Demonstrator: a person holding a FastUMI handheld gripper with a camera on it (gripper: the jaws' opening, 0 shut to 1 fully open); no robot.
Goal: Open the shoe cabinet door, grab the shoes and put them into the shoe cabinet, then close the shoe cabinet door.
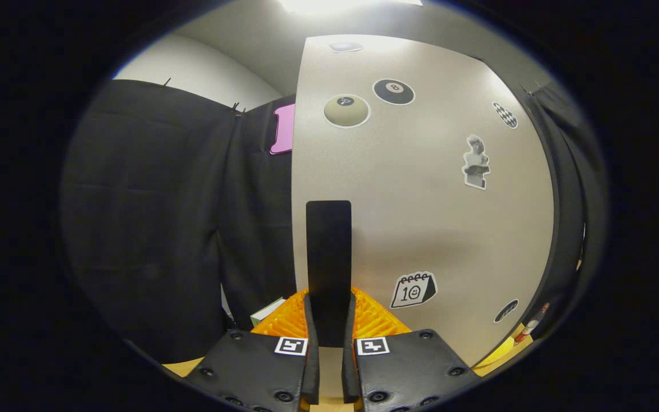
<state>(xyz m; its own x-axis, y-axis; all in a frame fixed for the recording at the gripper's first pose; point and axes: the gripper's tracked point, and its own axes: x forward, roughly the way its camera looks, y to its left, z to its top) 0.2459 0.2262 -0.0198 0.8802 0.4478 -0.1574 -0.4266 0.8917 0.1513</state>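
Gripper point(329, 320) nearly closed, both fingers pinching the flat black upright handle tab point(328, 257) of the pale grey sticker-covered cabinet door point(421, 189) — likely gripped at the door's free edge for leverage to swing it. Shoes unseen — position unknown.

black cloth wall point(152, 217) hangs clipped below a pale wall point(192, 68) — a bright ceiling light point(329, 4) glares overhead.

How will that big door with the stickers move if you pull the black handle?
The cabinet door looks like a flat, stiff panel, so it should probably swing as one piece, not bend. The gripper is clamped on the upright black handle at the door's edge, so pulling there likely turns it easily. Its smooth face looks slippery.
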